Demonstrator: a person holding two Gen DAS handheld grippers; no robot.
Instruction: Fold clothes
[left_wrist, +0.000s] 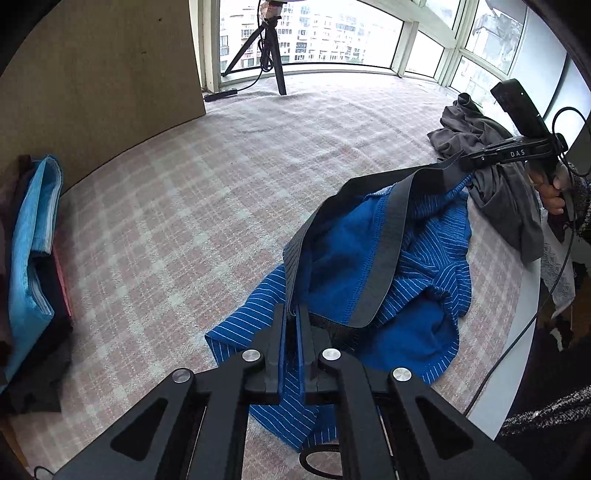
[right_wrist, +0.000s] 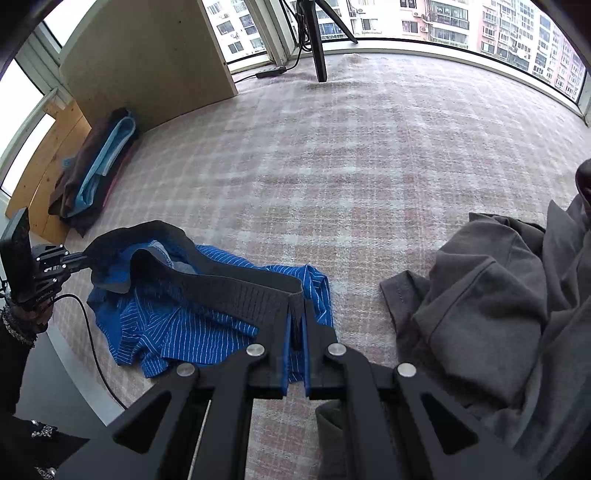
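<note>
Stretching the blue striped shorts out by the waistband looks like the step in hand here. Both tongs are clamped on the black waistband, one at each end: the left gripper pinches the near end and the right gripper has the other, so the band runs taut between them and hangs a bit above the blanket.

The rest of the shorts droops from the band and sits crumpled on the blanket, legs bunched under and toward the front edge, on the right half of it. So the thing isn't flat, just lifted at the top.

My guess for the next move: keep both grips tight, hold the band level and lay the shorts down smooth so the legs spread out instead of staying bunched. The fabric looks soft and stretchy, so pulling unevenly would probably twist it.

A gray garment lies rumpled near the right edge, just beside the right gripper, apart from the shorts. A stack of folded clothes sits at the left edge by the wooden board, well apart from all this.
</note>
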